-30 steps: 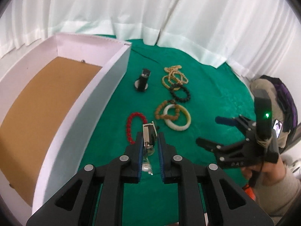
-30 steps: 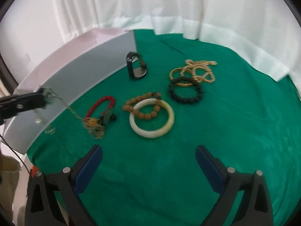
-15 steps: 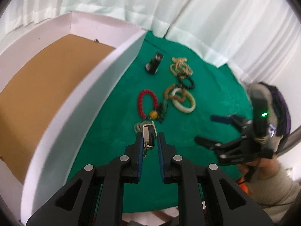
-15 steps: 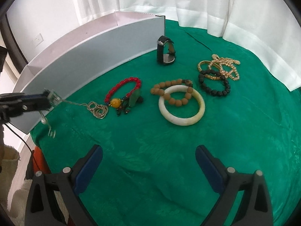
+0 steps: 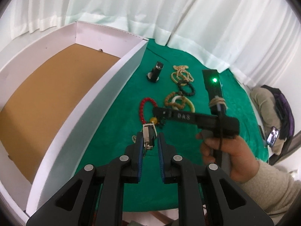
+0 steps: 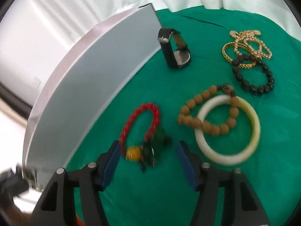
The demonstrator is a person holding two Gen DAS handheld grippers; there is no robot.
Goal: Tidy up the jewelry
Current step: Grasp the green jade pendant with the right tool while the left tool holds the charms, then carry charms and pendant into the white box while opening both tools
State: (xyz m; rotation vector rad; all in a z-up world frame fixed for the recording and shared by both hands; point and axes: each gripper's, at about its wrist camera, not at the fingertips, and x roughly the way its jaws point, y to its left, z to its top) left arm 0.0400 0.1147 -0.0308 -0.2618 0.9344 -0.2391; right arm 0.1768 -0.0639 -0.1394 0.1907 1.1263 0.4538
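The left tool (image 5: pixel 149 145) is squeezed shut on a small silver metal clasp (image 5: pixel 148 134) with a thin chain hanging from it. It hovers over the green cloth bench (image 5: pixel 116 131), just beside the big white cardboard box with a brown floor (image 5: pixel 105 86).

The right tool (image 6: pixel 147 156) is closing. The yellow bead and dark green bits of the red bead bracelet (image 6: pixel 140 122) sit between its blue pads (image 6: pixel 112 154), but the pads do not press on them.

A round white bangle (image 6: pixel 228 130) lies near, with a brown wooden bead bracelet (image 6: pixel 207 113) across it. Farther off are a black bead bracelet (image 6: pixel 252 73), tangled gold chains (image 6: pixel 246 45) and a black watch (image 6: pixel 175 47) standing on its side by the box corner.
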